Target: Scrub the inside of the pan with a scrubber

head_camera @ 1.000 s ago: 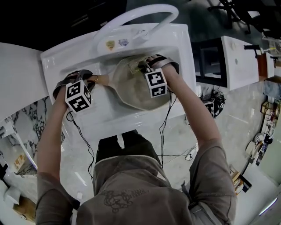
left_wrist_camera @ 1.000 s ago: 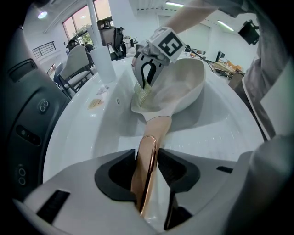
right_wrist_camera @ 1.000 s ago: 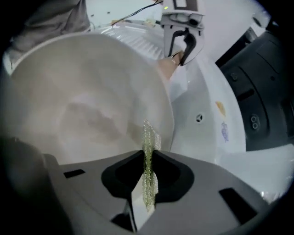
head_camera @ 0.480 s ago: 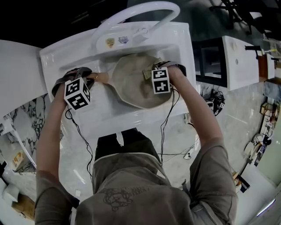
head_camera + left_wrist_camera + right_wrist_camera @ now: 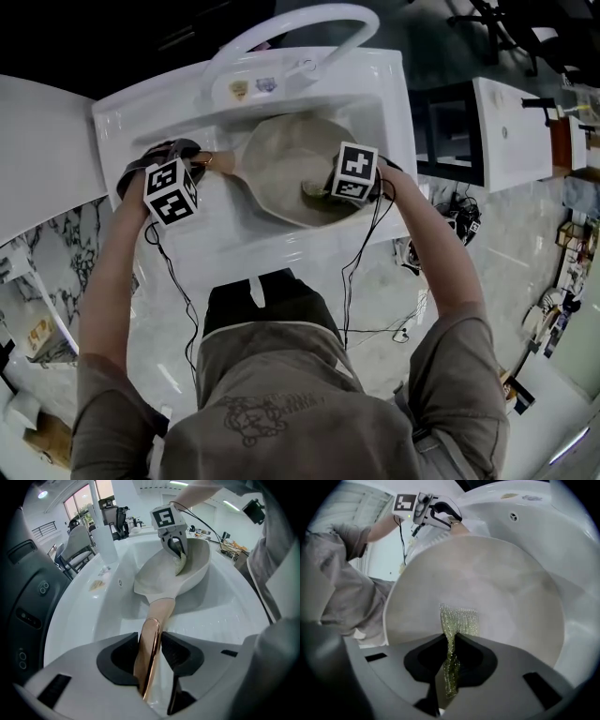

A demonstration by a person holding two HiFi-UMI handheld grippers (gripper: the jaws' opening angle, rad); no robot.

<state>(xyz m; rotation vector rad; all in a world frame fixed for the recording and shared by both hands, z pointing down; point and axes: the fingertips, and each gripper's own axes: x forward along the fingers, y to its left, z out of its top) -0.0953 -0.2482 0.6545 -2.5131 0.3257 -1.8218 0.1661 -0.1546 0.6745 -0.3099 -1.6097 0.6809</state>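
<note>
A pale beige pan [image 5: 286, 164] lies tilted in the white sink [image 5: 394, 112], its copper-tipped handle [image 5: 149, 653] pointing left. My left gripper [image 5: 151, 653] is shut on that handle and keeps the pan steady [image 5: 202, 161]. The right gripper [image 5: 451, 660] is shut on a yellow-green mesh scrubber [image 5: 459, 620], whose free end lies flat against the pan's inner wall [image 5: 497, 588]. In the head view the scrubber [image 5: 314, 190] sits at the pan's near right side under the right gripper [image 5: 333, 187]. The left gripper view shows the scrubber [image 5: 180, 564] inside the bowl [image 5: 159, 578].
A white curved faucet [image 5: 291, 33] arches over the sink's far side, with two small stickers [image 5: 248, 89] on the deck below it. A white countertop [image 5: 47, 150] lies to the left. Cables [image 5: 361, 272] hang from both grippers toward the marble floor.
The right gripper has swept the scrubber from the pan's far side round to its near right side and rolled over as it went. The left gripper and pan handle stayed put.
</note>
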